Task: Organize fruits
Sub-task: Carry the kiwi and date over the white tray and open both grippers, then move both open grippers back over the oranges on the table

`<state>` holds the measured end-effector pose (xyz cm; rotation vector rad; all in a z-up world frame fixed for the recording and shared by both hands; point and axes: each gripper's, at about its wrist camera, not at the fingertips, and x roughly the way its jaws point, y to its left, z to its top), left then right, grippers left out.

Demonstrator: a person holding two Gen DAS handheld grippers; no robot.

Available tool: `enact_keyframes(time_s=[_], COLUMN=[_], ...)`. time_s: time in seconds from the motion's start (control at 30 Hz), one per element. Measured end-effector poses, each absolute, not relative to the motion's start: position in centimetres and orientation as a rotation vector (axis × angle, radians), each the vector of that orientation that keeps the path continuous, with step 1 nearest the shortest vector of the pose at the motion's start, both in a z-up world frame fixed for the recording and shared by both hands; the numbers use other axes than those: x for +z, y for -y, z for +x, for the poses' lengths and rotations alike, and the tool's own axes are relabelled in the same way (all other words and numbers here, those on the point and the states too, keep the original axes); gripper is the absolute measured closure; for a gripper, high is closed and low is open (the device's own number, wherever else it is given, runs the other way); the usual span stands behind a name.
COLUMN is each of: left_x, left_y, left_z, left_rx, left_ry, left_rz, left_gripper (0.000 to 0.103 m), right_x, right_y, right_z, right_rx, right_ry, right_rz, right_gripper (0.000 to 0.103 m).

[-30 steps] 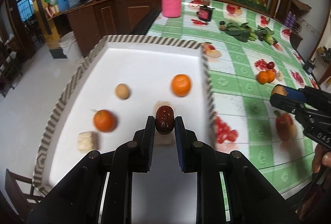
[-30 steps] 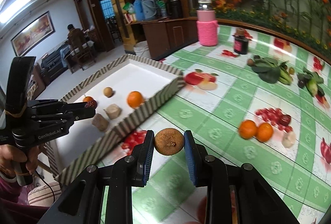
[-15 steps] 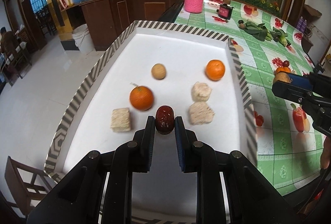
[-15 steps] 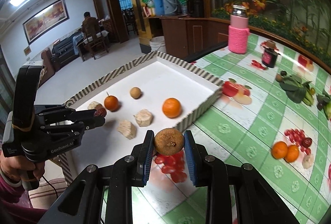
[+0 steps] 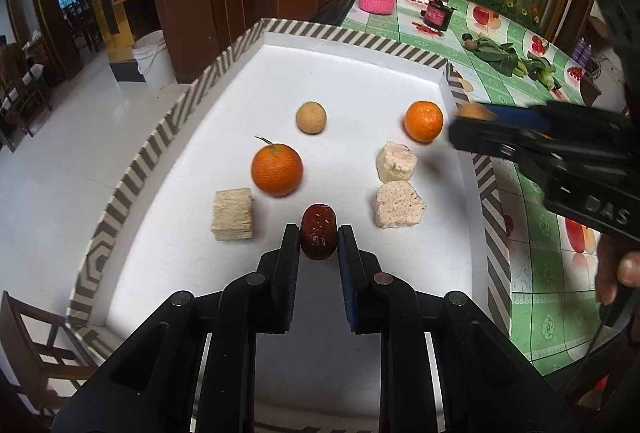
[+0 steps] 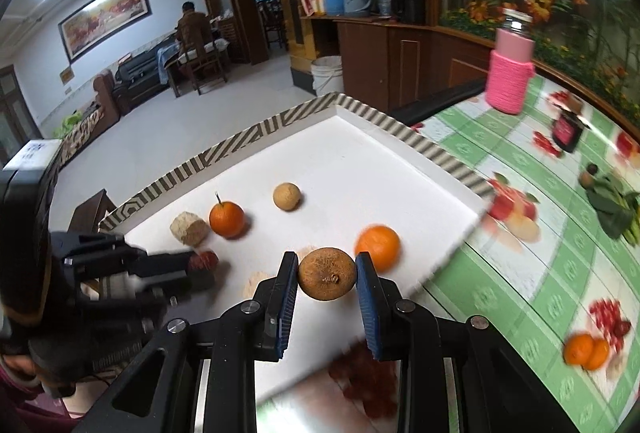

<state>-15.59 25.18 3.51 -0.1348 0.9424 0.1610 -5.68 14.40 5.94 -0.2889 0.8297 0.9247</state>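
Green-checked worktop (image 5: 532, 273): a cloth printed with fruit covers it; the tray sits at its edge, and two small oranges (image 6: 586, 351) wait on the cloth, well apart from the tray.
Tray (image 5: 352, 37): white floor, striped rim. It already carries two oranges, one pale round fruit and three pale blocks (what the blocks are I cannot tell).
Oranges in tray: one with a stem (image 5: 277, 169) on the left side, one (image 5: 423, 121) near the right rim.
Pale round fruit (image 5: 311, 117): toward the far side, apart from the rest.
Blocks: a layered square one (image 5: 233, 214) beside the stemmed orange; two rough ones (image 5: 397, 162) (image 5: 398, 209) close together on the right.
Left tool (image 5: 319, 243): pinched narrow on a dark red date (image 5: 318, 231), held above the tray floor between the square block and the nearer rough block.
Right tool (image 6: 327, 275): closed, slightly wider, on a brown round fruit (image 6: 327, 274), hanging over the tray's near right edge, close to the orange there.
Step in hand: setting both fruits down in the tray, as I judge it.
Doing it well: lower each fruit to a bare white patch before letting go, since round fruit dropped from height will likely roll. The date's gap is tight, so come straight down. Keep the two tools apart, and the brown fruit off the orange.
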Motion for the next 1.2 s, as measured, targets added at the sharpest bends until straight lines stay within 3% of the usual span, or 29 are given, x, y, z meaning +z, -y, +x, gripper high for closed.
enact_keyframes(time_s=[0.6,0.7,0.8,0.87,1.2], left_x=[2.8,2.8,2.8,2.8,4.7], left_y=[-25.7,-25.6,-25.4,-25.3,-23.5], left_z=[-15.0,-15.0,-15.1,-15.2,-15.7], left_rx=[0.187,0.207,0.207,0.211,0.253], left_ry=[-0.945,-0.939,-0.938,-0.936,-0.856], left_rz=[-0.150,-0.141,-0.150,-0.155,-0.112], left_gripper=[0.084,0.083,0.067,0.044,0.043], right_x=[2.2,2.8,3.6,4.3,7.9], right_y=[-21.1,-20.6,-19.3,-18.2,-10.3], right_z=[-0.8,-1.1,-1.4,-1.8,-5.2], right_rx=[0.930,0.909,0.912,0.917,0.822], right_ry=[-0.907,-0.888,-0.883,-0.871,-0.753], right_rz=[-0.393,-0.402,-0.353,-0.323,-0.205], right_gripper=[0.075,0.070,0.070,0.070,0.070])
